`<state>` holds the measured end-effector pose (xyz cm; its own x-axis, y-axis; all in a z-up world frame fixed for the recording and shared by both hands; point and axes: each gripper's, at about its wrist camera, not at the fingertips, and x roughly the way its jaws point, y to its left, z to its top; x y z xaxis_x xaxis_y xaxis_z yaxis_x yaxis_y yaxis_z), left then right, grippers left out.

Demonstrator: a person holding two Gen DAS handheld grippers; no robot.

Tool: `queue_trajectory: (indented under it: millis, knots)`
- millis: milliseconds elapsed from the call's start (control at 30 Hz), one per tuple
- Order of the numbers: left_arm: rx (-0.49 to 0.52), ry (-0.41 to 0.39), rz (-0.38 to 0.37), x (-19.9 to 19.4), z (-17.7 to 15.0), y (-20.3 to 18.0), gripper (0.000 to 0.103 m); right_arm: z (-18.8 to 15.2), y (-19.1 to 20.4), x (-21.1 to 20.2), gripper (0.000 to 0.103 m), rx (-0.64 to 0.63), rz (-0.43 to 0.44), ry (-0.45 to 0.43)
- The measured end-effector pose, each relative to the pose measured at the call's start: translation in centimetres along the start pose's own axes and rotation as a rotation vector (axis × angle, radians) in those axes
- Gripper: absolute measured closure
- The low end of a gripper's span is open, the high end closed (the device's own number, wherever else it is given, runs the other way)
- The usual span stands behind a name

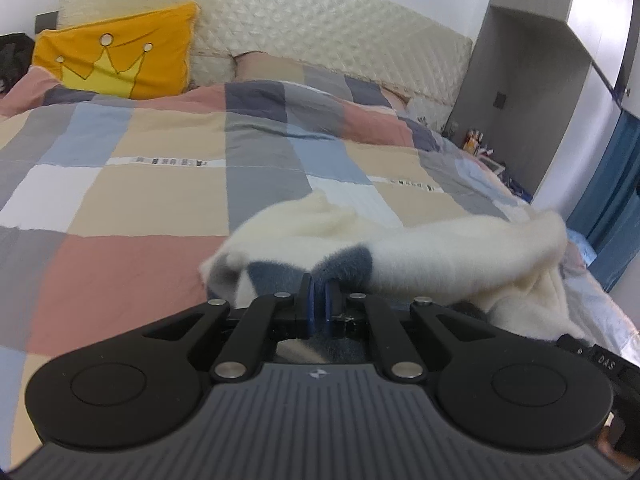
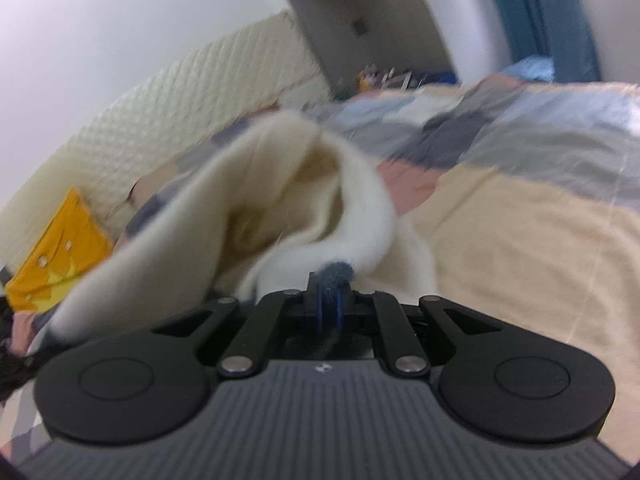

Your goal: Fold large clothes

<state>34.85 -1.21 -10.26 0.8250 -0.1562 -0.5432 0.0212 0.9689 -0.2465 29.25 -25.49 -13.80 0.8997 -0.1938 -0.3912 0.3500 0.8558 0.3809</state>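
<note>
A fluffy cream garment (image 1: 440, 256) with dark blue-grey patches hangs bunched just above the patchwork bedspread (image 1: 140, 184). My left gripper (image 1: 319, 284) is shut on a blue-grey part of the cloth, which is pinched between its blue pads. In the right wrist view the same cream garment (image 2: 280, 200) rises in a loose fold ahead of me. My right gripper (image 2: 330, 284) is shut on a blue-grey edge of it. The far part of the garment drapes off to the right in the left wrist view.
A yellow crown pillow (image 1: 116, 60) leans on the quilted cream headboard (image 1: 320, 28). A grey wall niche (image 1: 520, 92) with small items stands beyond the bed's right side. A blue curtain (image 1: 612, 216) hangs at the far right. Another black gripper part (image 1: 596, 356) shows at lower right.
</note>
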Motion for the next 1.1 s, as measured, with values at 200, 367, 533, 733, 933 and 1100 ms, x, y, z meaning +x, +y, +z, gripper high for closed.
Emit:
queue_trajectory:
  millis: [200,367,533,733,933,1100]
  knots:
    - [-0.060,-0.033,-0.001,-3.9,-0.4,2.3,0.098,0.3,-0.6,-1.3,0.094,-0.021,0.003,-0.058]
    - [-0.159,-0.041,0.014,-6.4,-0.3,6.2,0.098,0.4,-0.2,-1.9,0.094,-0.049,0.029,-0.095]
    - [-0.256,-0.039,0.034,-8.2,-1.4,11.1,0.098,0.6,0.2,-2.3,0.094,-0.070,0.065,-0.069]
    - [-0.368,-0.016,0.032,-7.6,-3.5,16.0,0.098,1.0,1.5,-0.6,0.093,-0.157,0.074,0.046]
    - [-0.387,0.018,0.064,-3.1,-2.8,18.7,0.098,1.2,1.6,3.6,0.093,-0.121,0.018,0.203]
    - [-0.376,0.066,0.076,2.5,-1.8,20.1,0.098,0.6,0.1,7.3,0.091,-0.043,-0.036,0.303]
